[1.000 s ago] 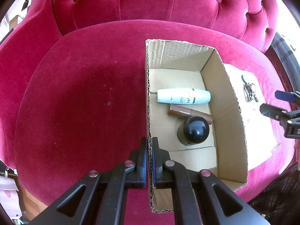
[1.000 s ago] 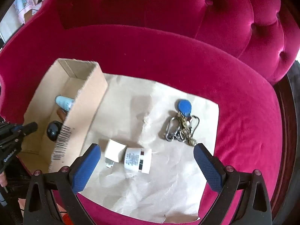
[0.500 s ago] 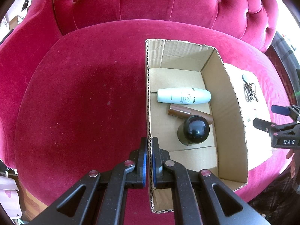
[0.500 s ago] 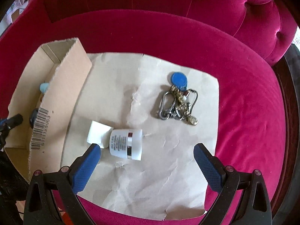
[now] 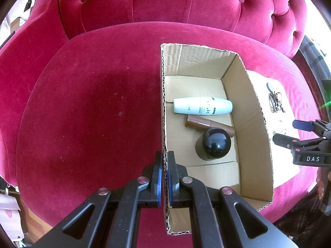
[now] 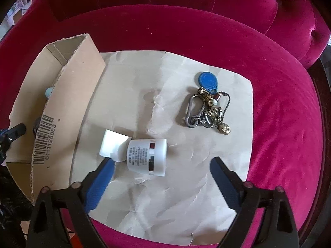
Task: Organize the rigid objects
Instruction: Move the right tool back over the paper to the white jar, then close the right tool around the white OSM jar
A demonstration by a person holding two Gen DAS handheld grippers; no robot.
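Note:
A cardboard box (image 5: pixel 254 111) sits on the red velvet seat and holds a white bottle (image 5: pixel 202 106), a brown tube (image 5: pixel 206 124) and a black round-capped bottle (image 5: pixel 214 143). My left gripper (image 5: pixel 164 157) is shut on the box's left wall. My right gripper (image 6: pixel 162 163) is open, low over a white tube (image 6: pixel 142 152) that lies on brown paper (image 6: pixel 165 206). A bunch of keys with a blue fob (image 6: pixel 208 107) lies further right. The right gripper also shows in the left wrist view (image 5: pixel 289 132).
The box (image 6: pixel 68 107) stands just left of the paper, its barcode side facing my right gripper. The tufted sofa back (image 5: pixel 175 4) rises behind the seat. The seat's front edge lies close below both grippers.
My right gripper has moved forward and down towards the white tube, which now lies between its open fingers' tips. The left gripper has kept its hold on the box wall.

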